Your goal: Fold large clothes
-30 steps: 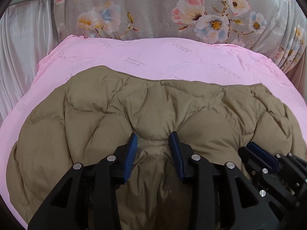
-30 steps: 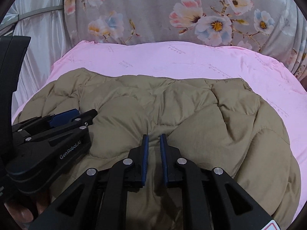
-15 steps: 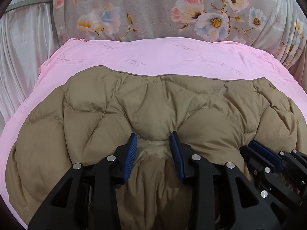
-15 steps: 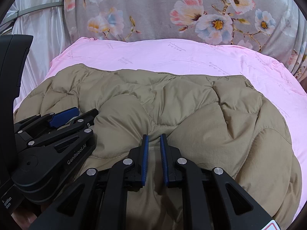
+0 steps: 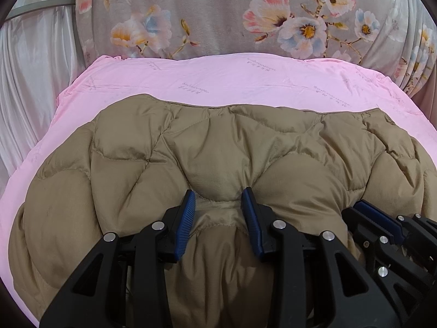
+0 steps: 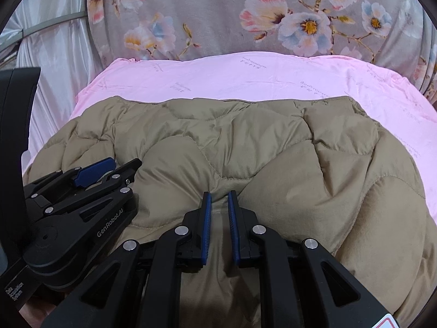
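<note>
The near edge of the quilted jacket is pinched by the left gripper and the right gripper. It is held side by side, probably so that it is folded evenly over the pink sheet.

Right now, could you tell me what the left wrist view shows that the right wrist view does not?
Only the left wrist view shows the left gripper head-on, pinching a wide fold of the tan quilted jacket. Only the right wrist view shows the right gripper head-on, clamping a narrow fold. Both show the pink sheet, the floral fabric and the other gripper alongside.
</note>
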Motion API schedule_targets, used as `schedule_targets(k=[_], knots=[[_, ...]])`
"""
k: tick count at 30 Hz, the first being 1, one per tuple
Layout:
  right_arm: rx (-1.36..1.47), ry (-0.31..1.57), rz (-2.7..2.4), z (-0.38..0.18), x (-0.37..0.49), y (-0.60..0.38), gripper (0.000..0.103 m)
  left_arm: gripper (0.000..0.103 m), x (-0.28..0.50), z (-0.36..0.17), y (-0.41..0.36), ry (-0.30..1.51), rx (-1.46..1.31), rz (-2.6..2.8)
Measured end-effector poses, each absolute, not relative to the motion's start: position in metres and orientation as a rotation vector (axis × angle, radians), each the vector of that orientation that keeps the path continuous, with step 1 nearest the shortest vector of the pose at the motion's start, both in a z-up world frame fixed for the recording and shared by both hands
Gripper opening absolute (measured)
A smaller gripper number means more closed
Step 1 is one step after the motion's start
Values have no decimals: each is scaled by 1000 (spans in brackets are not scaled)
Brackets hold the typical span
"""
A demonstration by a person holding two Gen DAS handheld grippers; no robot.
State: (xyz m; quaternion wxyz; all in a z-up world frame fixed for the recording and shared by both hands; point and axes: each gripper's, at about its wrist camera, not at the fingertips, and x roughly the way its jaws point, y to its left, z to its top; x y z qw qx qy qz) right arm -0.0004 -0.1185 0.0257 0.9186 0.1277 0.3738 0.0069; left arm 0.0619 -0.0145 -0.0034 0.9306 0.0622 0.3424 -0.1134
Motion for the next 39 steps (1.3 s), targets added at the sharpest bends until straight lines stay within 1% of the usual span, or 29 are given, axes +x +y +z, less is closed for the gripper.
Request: schedule_targets(k=[6,7,8,10,14,19,22,24,25,26,33,36,38,39], knots=[[241,785,-6,32,-2,-116,14,38,60,4,-2,715,76,-262],[234,789,-5,36,-6,-113,15,42,55,8,6,719,55,-270],[229,783,12,40,-8,-113,15,52,49,14,16,720,30,-270],[253,774,34,50,-16,-109,15,63,36,23,36,721,-22,-269],[304,774,76,61,-19,-103,15,66,16,34,83,747,-77,-213],[308,777,118,69,-17,-88,15,67,1,33,161,796,-239,-160],[296,802,122,66,-11,-80,15,67,-7,34,184,813,-273,-100],[282,817,119,61,-10,-77,16,72,-15,34,195,800,-284,-66],[282,820,118,58,-9,-76,16,79,-15,33,200,805,-301,-66],[285,823,117,56,-9,-76,16,81,-13,30,204,820,-318,-61],[265,822,112,47,-12,-73,16,81,0,1,199,906,-399,-95],[246,818,105,44,-14,-71,16,84,3,-6,197,920,-419,-125],[239,816,96,44,-16,-69,16,91,6,-9,196,924,-446,-139],[233,816,92,43,-17,-67,17,92,7,-10,195,919,-451,-143]])
